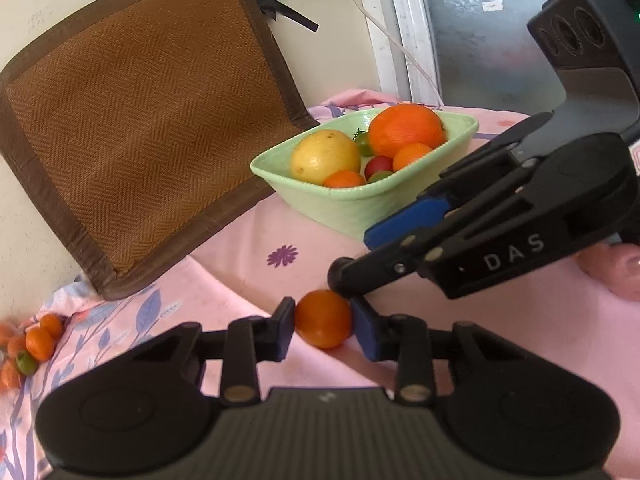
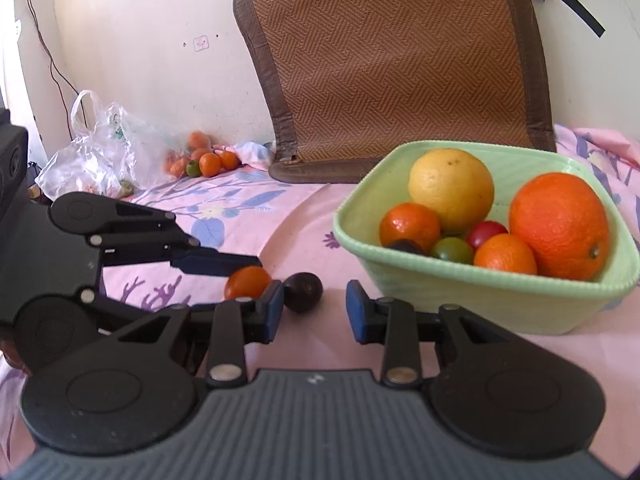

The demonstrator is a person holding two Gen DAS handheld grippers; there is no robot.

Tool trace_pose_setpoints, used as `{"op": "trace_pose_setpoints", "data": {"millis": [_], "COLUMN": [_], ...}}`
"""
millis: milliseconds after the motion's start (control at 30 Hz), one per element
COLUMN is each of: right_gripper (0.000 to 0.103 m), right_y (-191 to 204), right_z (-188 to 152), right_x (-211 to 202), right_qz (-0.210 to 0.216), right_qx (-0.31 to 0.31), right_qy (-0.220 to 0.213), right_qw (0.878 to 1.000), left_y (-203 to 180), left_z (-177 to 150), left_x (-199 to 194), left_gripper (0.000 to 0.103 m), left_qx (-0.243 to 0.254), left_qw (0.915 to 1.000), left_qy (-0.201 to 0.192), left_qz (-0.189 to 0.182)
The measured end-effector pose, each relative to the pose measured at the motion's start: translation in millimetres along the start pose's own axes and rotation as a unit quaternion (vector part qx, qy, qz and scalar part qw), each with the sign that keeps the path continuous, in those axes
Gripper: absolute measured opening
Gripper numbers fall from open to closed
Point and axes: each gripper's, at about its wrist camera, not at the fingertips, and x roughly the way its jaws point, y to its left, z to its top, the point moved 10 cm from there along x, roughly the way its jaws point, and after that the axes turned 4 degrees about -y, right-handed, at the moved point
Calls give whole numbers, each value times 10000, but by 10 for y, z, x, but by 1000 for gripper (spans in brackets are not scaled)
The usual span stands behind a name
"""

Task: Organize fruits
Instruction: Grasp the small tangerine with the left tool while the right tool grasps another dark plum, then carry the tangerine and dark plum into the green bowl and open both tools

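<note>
My left gripper (image 1: 323, 326) is shut on a small orange tomato (image 1: 323, 319) just above the pink cloth; it also shows in the right wrist view (image 2: 247, 281). My right gripper (image 2: 314, 308) is open around a dark purple fruit (image 2: 303, 291) that lies on the cloth next to its left pad. In the left wrist view the right gripper (image 1: 356, 256) comes in from the right, close above the tomato. A pale green bowl (image 2: 460, 300) holds a large orange (image 2: 560, 226), a yellow fruit (image 2: 451, 188), small oranges and cherry tomatoes.
A brown woven mat (image 2: 392, 64) leans on the wall behind the bowl. Several small oranges and a green fruit (image 2: 208, 162) lie by the wall beside a clear plastic bag (image 2: 92, 160). A window frame (image 1: 404, 28) stands at the back right.
</note>
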Motion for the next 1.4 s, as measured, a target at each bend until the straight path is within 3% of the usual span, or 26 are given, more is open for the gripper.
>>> {"op": "trace_pose_setpoints", "data": {"millis": [133, 300, 333, 400, 533, 667, 767, 933, 1200, 1400], "right_gripper": [37, 37, 37, 25, 25, 25, 25, 25, 26, 26], "right_y": [27, 63, 74, 85, 68, 113, 190, 239, 285, 270], "right_z": [7, -2, -1, -4, -10, -88, -207, -358, -433, -447], "right_x": [36, 120, 142, 164, 103, -111, -320, -571, -548, -565], "right_qz": [118, -9, -54, -202, -298, -175, -149, -414, -895, -932], "right_qx": [109, 5, -34, -168, -230, -1, 157, 196, -324, -296], "right_qy": [55, 206, 222, 213, 134, 65, 26, -78, -114, -135], "right_qw": [9999, 9998, 9997, 9994, 9992, 9998, 9998, 9989, 9954, 9951], "left_y": [19, 123, 139, 166, 126, -4, -71, -60, -12, -23], "left_z": [-45, -156, -177, -207, -267, -318, -343, -365, -403, -401], "left_x": [-102, -311, -358, -468, -590, -670, -691, -702, -762, -755], "left_gripper": [30, 30, 30, 30, 30, 30, 30, 30, 30, 30], "left_qx": [-212, -823, -954, -1301, -1799, -1882, -1924, -1954, -2241, -2195], "left_qw": [9997, 9965, 9953, 9912, 9828, 9802, 9796, 9785, 9725, 9735], "left_qy": [-70, -115, -136, -232, -208, -93, -83, -68, -174, -164], "left_qz": [-76, 2, 46, 83, 354, 612, 567, 653, 614, 623]}}
